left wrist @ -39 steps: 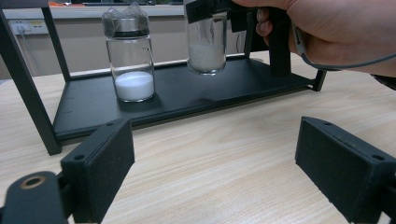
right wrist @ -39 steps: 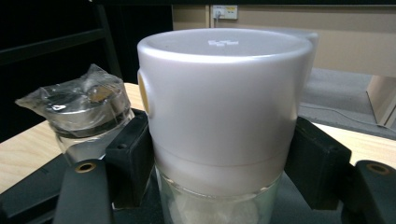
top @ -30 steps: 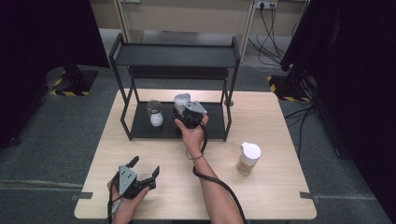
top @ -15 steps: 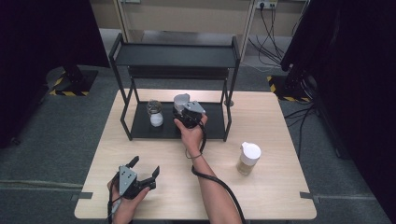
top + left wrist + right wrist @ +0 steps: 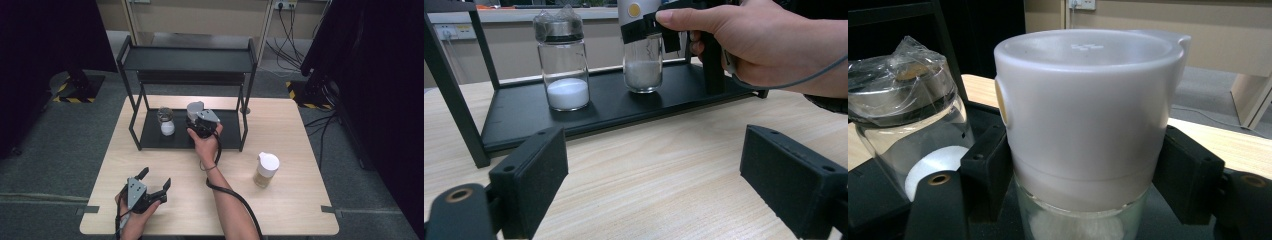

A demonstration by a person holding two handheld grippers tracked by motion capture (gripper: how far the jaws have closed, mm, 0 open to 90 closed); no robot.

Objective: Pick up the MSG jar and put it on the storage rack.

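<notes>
A glass jar with a white cap (image 5: pixel 194 108) (image 5: pixel 642 65) (image 5: pixel 1083 115) holds white powder and stands on the lower shelf of the black rack (image 5: pixel 150 136). My right gripper (image 5: pixel 198 118) (image 5: pixel 1083 180) is shut on it just below the cap, one pad on each side. A second jar (image 5: pixel 166 122) (image 5: pixel 561 60) (image 5: pixel 903 115), its metal lid wrapped in plastic, stands apart on the same shelf, on the held jar's left in the high view. My left gripper (image 5: pixel 156 176) (image 5: pixel 659 175) is open and holds nothing, low over the table's front left.
The rack's top shelf (image 5: pixel 187 60) overhangs both jars, and its posts (image 5: pixel 244 120) frame the opening. A white-capped bottle of yellowish stuff (image 5: pixel 265 170) stands on the table at the right. Bare wood lies between the rack and my left gripper.
</notes>
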